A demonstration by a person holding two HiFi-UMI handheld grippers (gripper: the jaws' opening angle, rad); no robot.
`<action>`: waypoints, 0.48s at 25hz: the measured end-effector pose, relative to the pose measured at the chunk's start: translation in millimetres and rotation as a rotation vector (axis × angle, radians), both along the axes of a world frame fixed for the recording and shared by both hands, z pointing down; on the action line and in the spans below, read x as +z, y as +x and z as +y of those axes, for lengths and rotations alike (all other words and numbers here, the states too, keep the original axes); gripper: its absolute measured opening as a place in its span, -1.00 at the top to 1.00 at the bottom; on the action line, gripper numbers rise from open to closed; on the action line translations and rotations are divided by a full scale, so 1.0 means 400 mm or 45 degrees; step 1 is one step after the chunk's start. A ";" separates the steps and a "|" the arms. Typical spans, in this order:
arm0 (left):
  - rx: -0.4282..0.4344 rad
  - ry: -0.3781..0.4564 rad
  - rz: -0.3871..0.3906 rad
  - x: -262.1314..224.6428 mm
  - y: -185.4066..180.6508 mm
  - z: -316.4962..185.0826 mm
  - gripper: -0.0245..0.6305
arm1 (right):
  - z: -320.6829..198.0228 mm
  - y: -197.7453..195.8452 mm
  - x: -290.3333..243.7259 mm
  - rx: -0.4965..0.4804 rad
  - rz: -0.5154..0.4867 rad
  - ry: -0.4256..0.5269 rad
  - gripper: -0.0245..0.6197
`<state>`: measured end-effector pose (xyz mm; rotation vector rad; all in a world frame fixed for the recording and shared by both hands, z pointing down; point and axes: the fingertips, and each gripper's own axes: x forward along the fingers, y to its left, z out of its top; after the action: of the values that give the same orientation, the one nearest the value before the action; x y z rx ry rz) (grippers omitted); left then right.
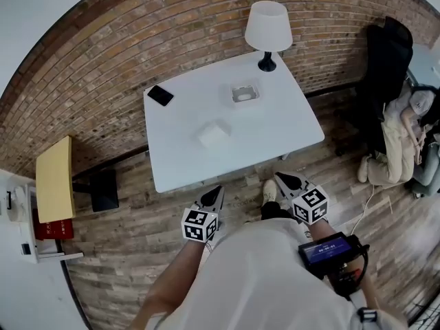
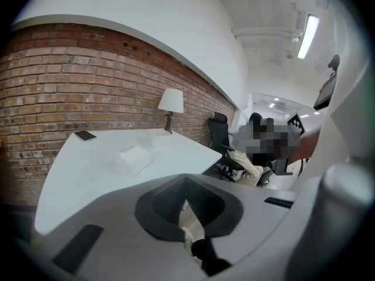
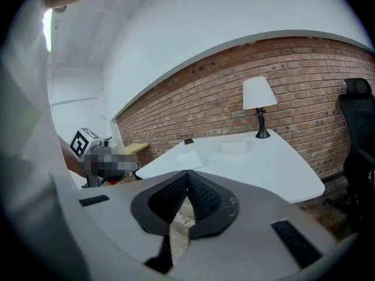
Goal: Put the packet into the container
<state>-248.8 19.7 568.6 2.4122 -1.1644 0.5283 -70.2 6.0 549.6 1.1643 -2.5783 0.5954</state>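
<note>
A white packet [image 1: 213, 133] lies flat near the middle of the white table [image 1: 179, 163]. A small clear container [image 1: 245, 93] sits behind it, toward the lamp. Both grippers hover over the wooden floor, short of the table's near edge. My left gripper [image 1: 216, 190] is shut with nothing between its jaws, and so is my right gripper [image 1: 280, 178]. The left gripper view shows its closed jaws [image 2: 186, 177] aimed at the table, with the packet [image 2: 133, 158] ahead. Beyond the right gripper [image 3: 187, 173], its own view shows the packet [image 3: 189, 157] and the container [image 3: 237, 148].
A white lamp [image 1: 268, 29] stands at the table's far right corner and a black phone [image 1: 160, 95] lies at the far left. A black office chair [image 1: 388, 60] draped with clothes stands at the right. A low wooden side table [image 1: 55, 179] and a black box [image 1: 104, 189] are at the left.
</note>
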 end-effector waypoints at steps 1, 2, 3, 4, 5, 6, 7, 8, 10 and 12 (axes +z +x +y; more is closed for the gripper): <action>0.002 -0.001 -0.008 0.000 0.004 -0.015 0.90 | -0.017 0.003 0.003 0.001 -0.003 -0.005 0.90; 0.004 0.000 -0.016 -0.001 0.007 -0.032 0.90 | -0.037 0.007 0.005 0.003 -0.004 -0.009 0.90; 0.006 0.004 -0.024 -0.003 0.010 -0.052 0.90 | -0.058 0.010 0.006 0.003 -0.004 -0.011 0.90; 0.007 0.008 -0.032 -0.005 0.013 -0.072 0.90 | -0.079 0.012 0.007 0.002 -0.005 -0.012 0.90; 0.009 0.010 -0.040 -0.005 0.015 -0.091 0.90 | -0.100 0.012 0.007 -0.003 -0.006 -0.013 0.90; 0.011 0.010 -0.048 -0.005 0.018 -0.110 0.90 | -0.119 0.012 0.007 -0.010 -0.008 -0.012 0.90; 0.014 0.009 -0.056 -0.003 0.020 -0.128 0.90 | -0.138 0.013 0.007 -0.018 -0.011 -0.012 0.90; 0.016 0.006 -0.064 0.000 0.024 -0.145 0.90 | -0.155 0.013 0.009 -0.025 -0.013 -0.014 0.90; 0.026 -0.003 -0.081 0.006 0.031 -0.175 0.90 | -0.184 0.015 0.015 -0.038 -0.016 -0.024 0.90; 0.042 -0.018 -0.103 0.016 0.035 -0.203 0.90 | -0.212 0.016 0.021 -0.050 -0.015 -0.036 0.90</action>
<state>-234.9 -61.7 574.9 2.4221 -1.1511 0.6483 -63.8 -78.9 558.1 1.1020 -2.5875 0.6295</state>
